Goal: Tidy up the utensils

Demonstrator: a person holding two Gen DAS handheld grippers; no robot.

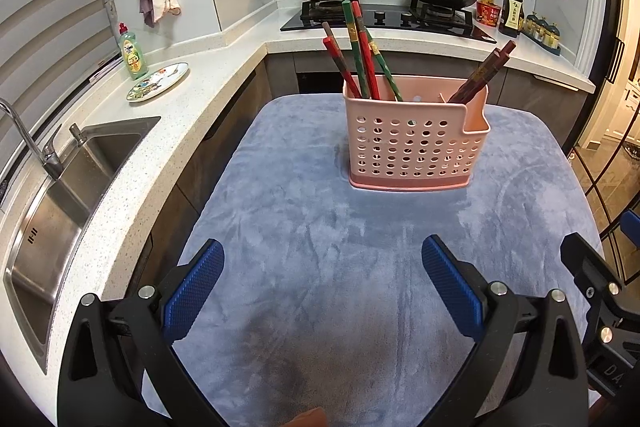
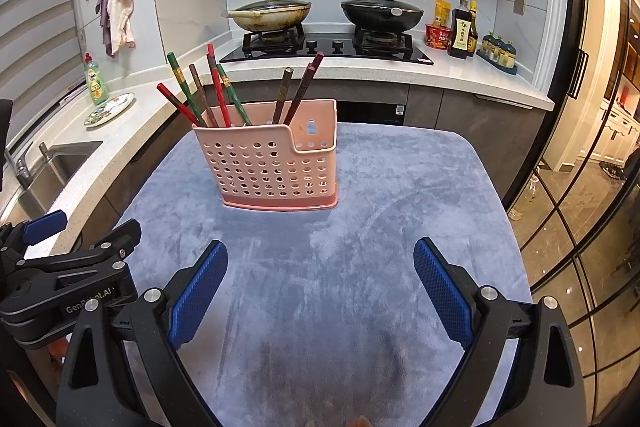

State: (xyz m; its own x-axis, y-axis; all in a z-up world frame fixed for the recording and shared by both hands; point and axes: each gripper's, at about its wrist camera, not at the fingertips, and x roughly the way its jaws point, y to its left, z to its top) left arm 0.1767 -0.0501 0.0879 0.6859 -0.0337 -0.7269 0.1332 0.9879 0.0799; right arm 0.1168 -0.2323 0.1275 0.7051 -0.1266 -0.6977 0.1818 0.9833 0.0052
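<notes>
Both grippers, left [image 1: 322, 287] and right [image 2: 320, 289], fingers spread apart and empty, low over blue-cloth tabletop [image 1: 320, 247]. Farther off, pink holder [image 1: 416, 139] upright mid-cloth, chopsticks [image 1: 360, 55] standing inside, leaning.

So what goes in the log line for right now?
left hand-held gripper: open | right hand-held gripper: open | chopsticks: in basket

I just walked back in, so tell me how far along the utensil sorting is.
Done, it seems: the chopsticks all stand in the pink holder on the blue cloth, red and green ones at one end, dark brown ones apart. In hand: nothing; the left tool and right tool are both open and empty. Left: no loose utensils show on the cloth.
</notes>
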